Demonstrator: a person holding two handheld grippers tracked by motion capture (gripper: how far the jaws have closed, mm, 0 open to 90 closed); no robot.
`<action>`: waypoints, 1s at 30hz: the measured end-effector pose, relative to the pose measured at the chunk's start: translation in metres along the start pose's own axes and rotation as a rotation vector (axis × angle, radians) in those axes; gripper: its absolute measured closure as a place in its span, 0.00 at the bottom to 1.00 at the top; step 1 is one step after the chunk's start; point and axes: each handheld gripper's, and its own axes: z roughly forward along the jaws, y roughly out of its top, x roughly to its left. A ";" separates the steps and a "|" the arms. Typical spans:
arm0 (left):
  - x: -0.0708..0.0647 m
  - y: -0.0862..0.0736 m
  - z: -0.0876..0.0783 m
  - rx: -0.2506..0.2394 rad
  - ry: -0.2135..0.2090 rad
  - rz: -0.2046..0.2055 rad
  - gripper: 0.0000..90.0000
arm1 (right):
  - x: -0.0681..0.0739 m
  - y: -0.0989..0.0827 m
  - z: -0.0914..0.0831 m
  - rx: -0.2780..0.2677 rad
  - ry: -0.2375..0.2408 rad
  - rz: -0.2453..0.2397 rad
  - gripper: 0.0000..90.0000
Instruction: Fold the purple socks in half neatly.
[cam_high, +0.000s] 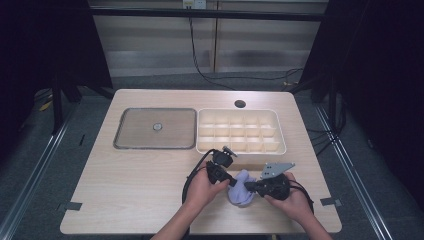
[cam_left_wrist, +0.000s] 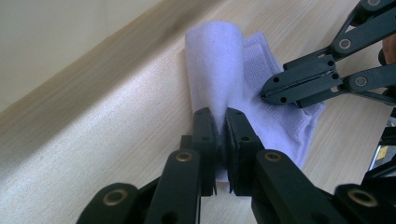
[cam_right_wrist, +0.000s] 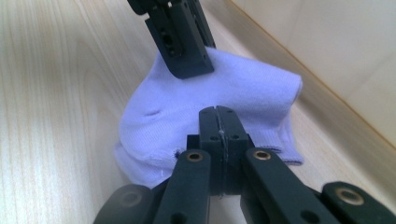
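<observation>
Sock (cam_high: 241, 192), pale lilac, lies near the front edge of the table (cam_high: 125, 185), between the two hands. The high view sets it well short of the white divided tray (cam_high: 241, 131) and the grey lid (cam_high: 155, 128), but hides how it is held. The left gripper view shows the left gripper (cam_left_wrist: 221, 122) pinched tight on a raised fold of the fabric. The right gripper view shows the right gripper (cam_right_wrist: 218, 117) clamped on the sock's near edge, fabric caught in the seam of the jaws
</observation>
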 end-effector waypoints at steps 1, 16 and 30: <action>0.000 0.000 0.000 -0.001 -0.002 -0.001 0.93 | 0.000 -0.001 0.001 -0.001 0.002 0.002 1.00; -0.017 0.004 -0.005 -0.020 -0.020 0.032 0.93 | 0.000 -0.002 0.005 -0.003 0.002 0.001 1.00; -0.011 0.001 -0.007 -0.026 0.016 0.035 0.93 | -0.010 -0.009 -0.028 -0.039 -0.034 0.042 1.00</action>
